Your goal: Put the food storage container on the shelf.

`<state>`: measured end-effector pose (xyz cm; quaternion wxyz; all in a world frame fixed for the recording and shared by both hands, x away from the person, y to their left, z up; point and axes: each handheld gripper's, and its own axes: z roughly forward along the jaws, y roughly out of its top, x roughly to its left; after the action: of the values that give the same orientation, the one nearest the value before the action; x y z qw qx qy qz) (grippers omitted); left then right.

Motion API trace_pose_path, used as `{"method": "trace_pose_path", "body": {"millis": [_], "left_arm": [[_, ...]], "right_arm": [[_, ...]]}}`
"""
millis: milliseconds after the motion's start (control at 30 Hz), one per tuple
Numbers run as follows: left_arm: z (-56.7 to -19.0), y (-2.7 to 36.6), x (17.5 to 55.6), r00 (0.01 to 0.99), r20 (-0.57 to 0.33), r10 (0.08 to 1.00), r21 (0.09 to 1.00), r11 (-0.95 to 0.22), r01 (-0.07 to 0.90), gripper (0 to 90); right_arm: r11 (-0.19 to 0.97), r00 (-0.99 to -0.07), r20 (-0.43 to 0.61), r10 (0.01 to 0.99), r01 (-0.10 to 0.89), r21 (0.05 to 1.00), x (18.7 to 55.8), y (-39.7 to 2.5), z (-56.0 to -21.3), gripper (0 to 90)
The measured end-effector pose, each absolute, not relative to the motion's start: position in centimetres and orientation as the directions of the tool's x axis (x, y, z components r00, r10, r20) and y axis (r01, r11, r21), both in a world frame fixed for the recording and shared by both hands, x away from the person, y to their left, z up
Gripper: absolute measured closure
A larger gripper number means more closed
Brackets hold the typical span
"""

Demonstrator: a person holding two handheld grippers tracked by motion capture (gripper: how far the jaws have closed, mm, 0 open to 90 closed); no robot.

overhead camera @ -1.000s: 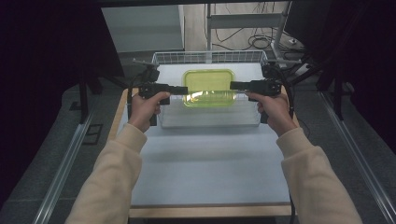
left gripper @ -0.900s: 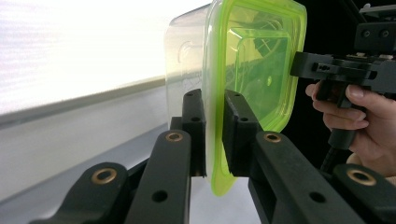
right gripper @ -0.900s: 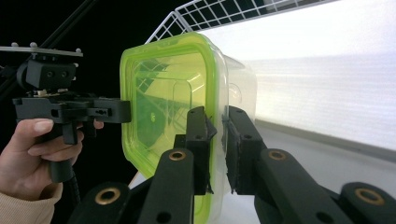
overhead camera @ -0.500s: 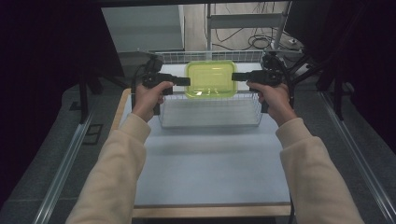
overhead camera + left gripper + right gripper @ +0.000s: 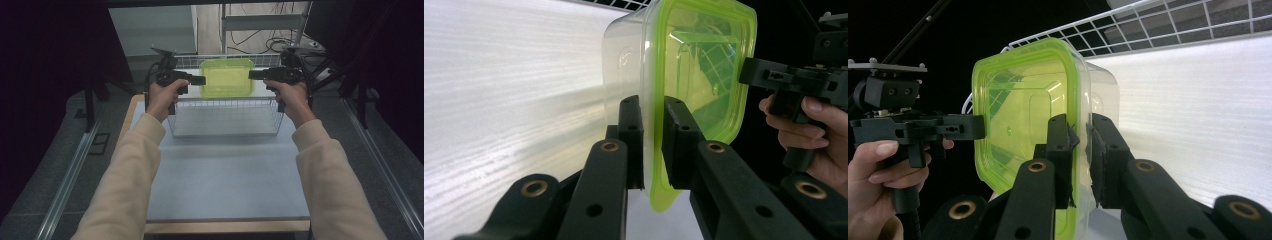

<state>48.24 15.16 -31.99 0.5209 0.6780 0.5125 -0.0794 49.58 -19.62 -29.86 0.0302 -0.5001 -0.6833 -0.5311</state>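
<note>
High view coverage showed a clear food container with a yellow-green lid [image 5: 227, 77] held level above the far part of a white wire basket [image 5: 226, 116], which stood on the far end of the white table [image 5: 225, 185]. The container was carried between the two grippers: the left gripper [image 5: 199, 80] was applied to its left edge and the right gripper [image 5: 253, 75] to its right edge, so that its long axis ran left to right, from one set of jaws to the other.

Left gripper view detail showed the jaws closed nearly together, with the lid rim [image 5: 655, 145] pinched between the two black pads. Right gripper view detail showed the same condition on the opposite edge, the rim [image 5: 1080, 135] being clamped between pads set close together. The clear body [image 5: 1100, 100] was seen on the table side of the lid.

Neither hand was nearer than the other; the load was shared evenly. It was judged that any lowering into the basket would require both grippers to be moved together, the container being kept level and clear of the far wire wall.
</note>
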Motion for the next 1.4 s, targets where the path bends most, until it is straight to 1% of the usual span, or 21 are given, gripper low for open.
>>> {"method": "trace_pose_path", "body": {"millis": [100, 233, 400, 500, 633, 733, 767, 800, 833, 933, 967, 1033, 1133, 1400], "left_arm": [[-32.4, 15.1, 48.7, 0.457, -0.640, 0.617, 0.621, 0.067, 0.781, 80.4], [-32.7, 15.5, 49.4, 0.444, -0.659, 0.607, 0.615, 0.095, 0.783, 80.3], [-32.6, 15.3, 49.8, 0.446, -0.646, 0.620, 0.626, 0.096, 0.774, 79.7], [-32.7, 15.2, 50.0, 0.441, -0.634, 0.636, 0.635, 0.101, 0.766, 77.0], [-33.1, 15.2, 50.3, 0.438, -0.616, 0.655, 0.645, 0.100, 0.757, 68.7], [-33.5, 15.3, 50.5, 0.429, -0.614, 0.662, 0.646, 0.110, 0.755, 63.8], [-33.6, 15.3, 50.5, 0.425, -0.615, 0.665, 0.647, 0.117, 0.753, 60.3], [-33.6, 15.3, 50.5, 0.424, -0.615, 0.665, 0.647, 0.118, 0.753, 58.1], [-33.6, 15.3, 50.5, 0.422, -0.613, 0.667, 0.648, 0.119, 0.752, 56.4], [-33.3, 15.4, 50.1, 0.421, -0.603, 0.677, 0.664, 0.135, 0.735, 43.8], [-33.2, 15.5, 50.0, 0.422, -0.602, 0.678, 0.670, 0.141, 0.729, 41.2], [-32.9, 15.9, 49.3, 0.427, -0.594, 0.682, 0.690, 0.158, 0.707, 40.1], [-32.6, 16.4, 48.1, 0.433, -0.601, 0.672, 0.704, 0.188, 0.685, 36.9], [-32.3, 17.4, 43.5, 0.496, -0.542, 0.679, 0.754, 0.132, 0.644, 32.0]], "right_arm": [[-0.068, -0.489, 0.572, 0.658, 0.719, 0.692, 49.9, -19.5, -30.1, 79.8], [-0.071, -0.482, 0.573, 0.663, 0.721, 0.689, 50.5, -19.2, -30.4, 79.7], [-0.080, -0.470, 0.575, 0.669, 0.724, 0.685, 51.4, -19.1, -31.0, 78.7], [-0.078, -0.475, 0.560, 0.678, 0.712, 0.698, 51.7, -18.8, -31.2, 75.4], [-0.050, -0.479, 0.510, 0.714, 0.693, 0.720, 51.7, -18.2, -31.5, 65.0], [-0.051, -0.470, 0.496, 0.730, 0.687, 0.725, 51.8, -18.1, -31.7, 61.3], [-0.052, -0.471, 0.493, 0.732, 0.683, 0.729, 51.7, -18.1, -31.7, 58.2], [-0.056, -0.473, 0.491, 0.731, 0.676, 0.735, 51.7, -18.1, -31.6, 52.0], [-0.055, -0.475, 0.488, 0.732, 0.673, 0.738, 51.7, -18.1, -31.6, 49.0], [-0.051, -0.478, 0.450, 0.754, 0.641, 0.765, 51.3, -18.0, -31.3, 43.2], [-0.052, -0.481, 0.444, 0.756, 0.631, 0.774, 51.1, -18.1, -31.1, 42.0], [-0.064, -0.493, 0.442, 0.750, 0.610, 0.789, 50.5, -18.3, -30.9, 39.6], [-0.037, -0.523, 0.411, 0.746, 0.584, 0.811, 49.4, -18.6, -30.7, 38.3], [0.029, -0.585, 0.348, 0.732, 0.538, 0.843, 45.8, -19.8, -31.0, 35.5]]}}
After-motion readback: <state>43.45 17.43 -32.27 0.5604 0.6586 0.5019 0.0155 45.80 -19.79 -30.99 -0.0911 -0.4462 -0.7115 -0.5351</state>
